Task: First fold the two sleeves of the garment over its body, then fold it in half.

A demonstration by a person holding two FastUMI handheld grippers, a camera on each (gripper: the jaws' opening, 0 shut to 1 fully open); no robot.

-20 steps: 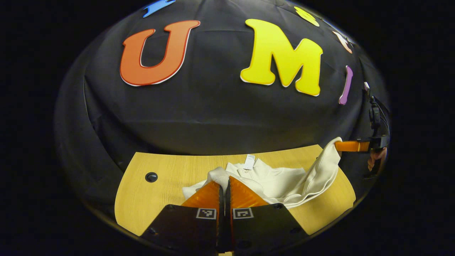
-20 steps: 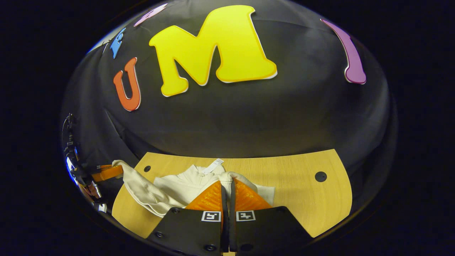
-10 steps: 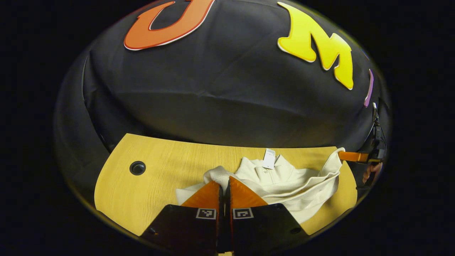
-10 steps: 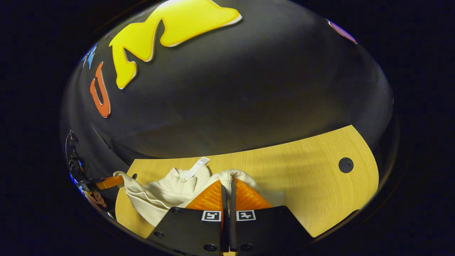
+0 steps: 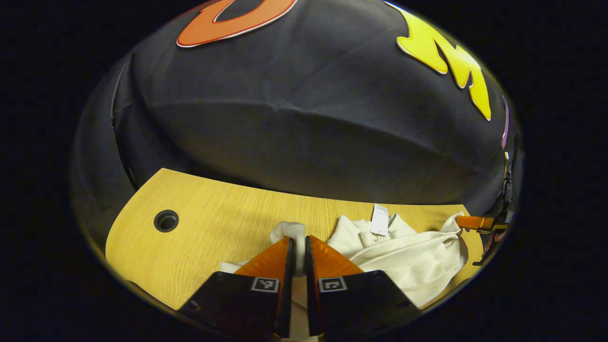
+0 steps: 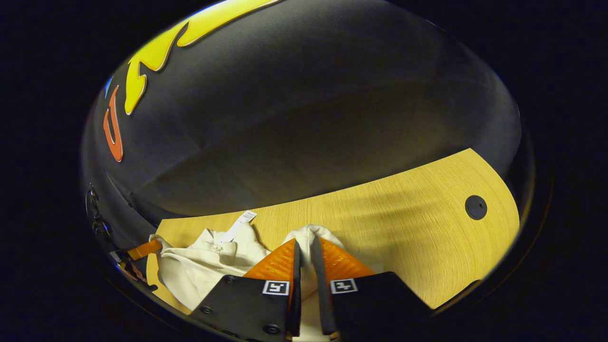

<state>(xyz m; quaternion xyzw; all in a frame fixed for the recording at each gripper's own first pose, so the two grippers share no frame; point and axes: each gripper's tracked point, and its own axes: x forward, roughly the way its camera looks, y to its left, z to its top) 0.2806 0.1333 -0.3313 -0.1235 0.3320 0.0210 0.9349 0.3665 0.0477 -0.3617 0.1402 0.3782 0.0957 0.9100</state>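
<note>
A light wood-grain worktop (image 5: 223, 228) stretched ahead of the left gripper (image 5: 298, 247) and ahead and right of the right gripper (image 6: 305, 249). A round dark hole (image 5: 166, 221) sat in it far to the left gripper's left; a black plug (image 6: 476, 207) sat far to the right gripper's right. Black cloth (image 5: 294, 118) rose behind the worktop, creased and dimly lit.

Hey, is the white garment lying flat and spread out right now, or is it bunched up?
Bunched up. The white garment lies rumpled on the table, and each gripper pinches a raised bit of its cloth.
</note>
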